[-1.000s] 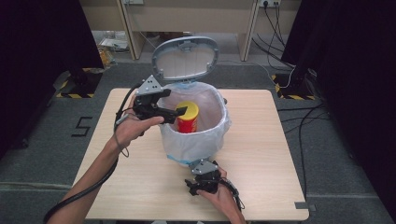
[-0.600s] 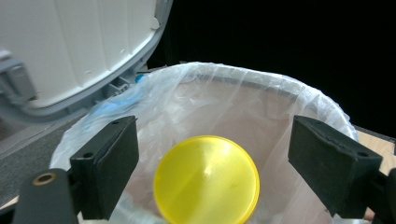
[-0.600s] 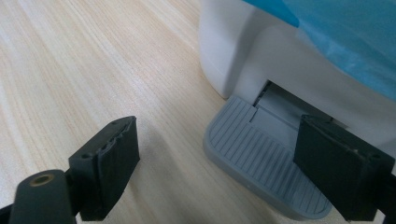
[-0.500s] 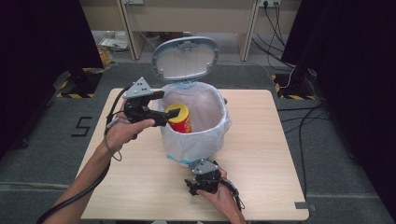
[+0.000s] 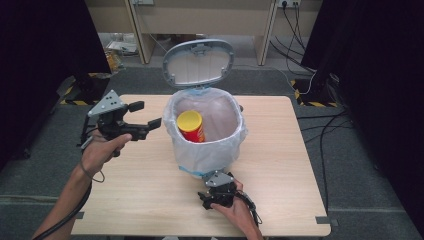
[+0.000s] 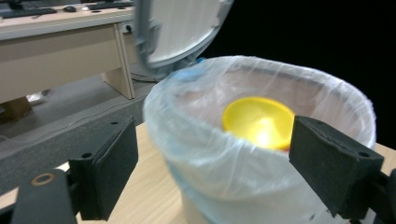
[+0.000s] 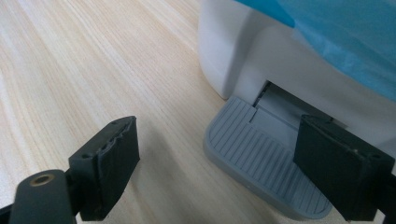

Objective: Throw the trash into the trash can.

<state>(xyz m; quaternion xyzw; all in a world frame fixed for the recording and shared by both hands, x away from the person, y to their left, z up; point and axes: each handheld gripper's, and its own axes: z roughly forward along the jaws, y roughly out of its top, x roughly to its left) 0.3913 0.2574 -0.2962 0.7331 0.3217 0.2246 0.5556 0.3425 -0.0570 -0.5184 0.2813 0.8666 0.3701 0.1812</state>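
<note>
A red chip can with a yellow lid [image 5: 190,126] is standing inside the bag-lined pedal bin [image 5: 220,145], whose lid is raised. The left gripper [image 5: 145,120] is hovering wide open and empty just beside the bin's rim. The right gripper [image 5: 216,196] is resting, jaws wide, at the grey pedal [image 7: 261,154], apparently pressing it.

No readable text, label, brand or number anywhere. Red cylindrical snack can with yellow lid [image 5: 190,126], standing in white plastic-lined pedal bin [image 5: 206,150]: print on side too small and blurred to read. Yellow-black hazard stripes [image 5: 306,83] on floor beyond light wooden table [image 5: 150,200]: pattern only, no lettering.
</note>
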